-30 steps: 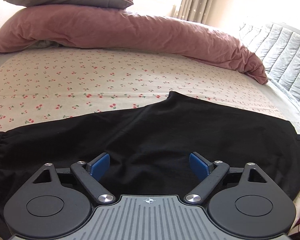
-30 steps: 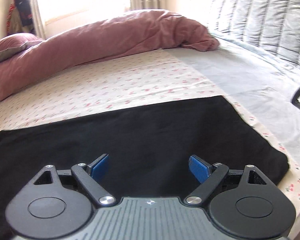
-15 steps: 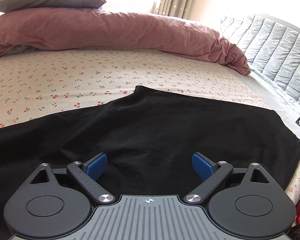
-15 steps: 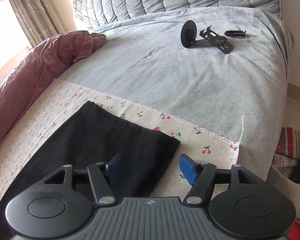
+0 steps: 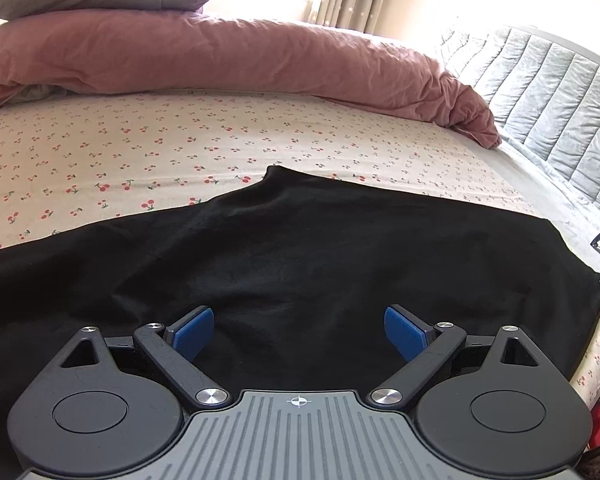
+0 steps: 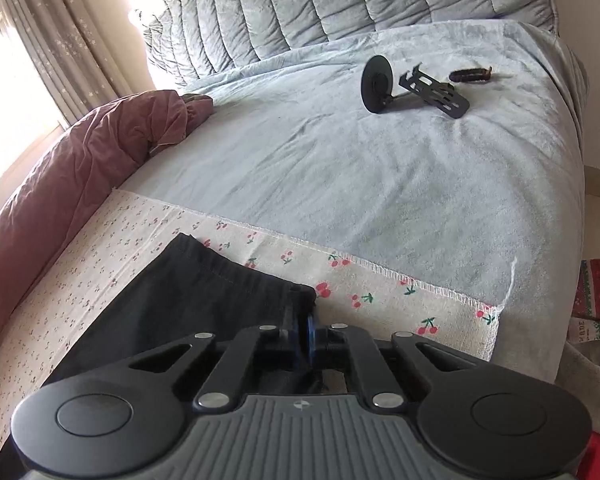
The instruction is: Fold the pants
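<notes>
Black pants (image 5: 300,264) lie spread flat on the cherry-print sheet (image 5: 140,152) of a bed, their near edge toward the two hand-held grippers and the mauve duvet (image 5: 228,60) heaped well beyond them. The right gripper (image 6: 305,330) has its jaws closed on the corner of the pants' hem nearest the pale blue blanket (image 6: 380,184); a fold of black cloth shows pinched between the blue pads. The left gripper (image 5: 300,332) hangs over the middle of the pants with its jaws wide open and nothing between them.

The fabric looks thin, soft and limp. It should weigh little and drape from any one hold, so corners and hems are likely the surest places to take it, with a second hold along the same edge to keep the fold square.

A second ago the right gripper looked across the broad black cloth with its jaws open. It has since swung to the hem corner by the blanket, and the jaws have just been closing onto it. The left gripper's view has shifted only slightly.
</notes>
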The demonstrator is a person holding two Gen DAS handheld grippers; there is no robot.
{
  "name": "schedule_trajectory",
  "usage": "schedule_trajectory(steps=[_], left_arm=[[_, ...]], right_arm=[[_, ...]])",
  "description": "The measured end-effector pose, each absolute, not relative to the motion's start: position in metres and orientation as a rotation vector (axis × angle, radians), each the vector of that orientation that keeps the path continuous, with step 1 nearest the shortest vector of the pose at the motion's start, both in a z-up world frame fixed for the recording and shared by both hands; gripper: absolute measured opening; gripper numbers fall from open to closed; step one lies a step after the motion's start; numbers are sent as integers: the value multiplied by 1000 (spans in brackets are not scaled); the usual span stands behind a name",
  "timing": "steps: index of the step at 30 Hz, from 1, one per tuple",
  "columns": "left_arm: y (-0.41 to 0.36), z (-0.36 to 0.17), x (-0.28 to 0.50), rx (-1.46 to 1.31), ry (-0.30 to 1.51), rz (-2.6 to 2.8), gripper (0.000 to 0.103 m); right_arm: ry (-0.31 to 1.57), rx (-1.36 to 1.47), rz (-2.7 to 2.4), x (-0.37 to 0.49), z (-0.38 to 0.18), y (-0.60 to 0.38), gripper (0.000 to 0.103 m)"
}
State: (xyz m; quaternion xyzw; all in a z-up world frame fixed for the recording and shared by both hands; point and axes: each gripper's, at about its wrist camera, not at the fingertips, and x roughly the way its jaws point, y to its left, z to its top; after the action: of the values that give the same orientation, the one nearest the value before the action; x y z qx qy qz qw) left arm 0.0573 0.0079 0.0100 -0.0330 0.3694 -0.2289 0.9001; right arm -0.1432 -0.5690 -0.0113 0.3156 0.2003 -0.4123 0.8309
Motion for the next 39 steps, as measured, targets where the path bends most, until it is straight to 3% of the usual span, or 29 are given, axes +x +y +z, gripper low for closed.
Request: schedule_trajectory(steps=[7,18,22,29,39], left_arm=[[13,10,61,-147,768,-499,94],[16,3,74,-371,817,-586,91],[15,-4,82,-466,863,-624,83],[4,-24,100,-601,974,-682,59],[-15,-39,115,-689,1060,-704,57]], right_arm=[[416,434,-587,-100,26,-495,5],[634,153,-39,-19,21,-328,5],[723,83,133,-6,7,-275,5],[767,47,276,-7,5,-237,6],[757,157,346,-20,18,-247,6]])
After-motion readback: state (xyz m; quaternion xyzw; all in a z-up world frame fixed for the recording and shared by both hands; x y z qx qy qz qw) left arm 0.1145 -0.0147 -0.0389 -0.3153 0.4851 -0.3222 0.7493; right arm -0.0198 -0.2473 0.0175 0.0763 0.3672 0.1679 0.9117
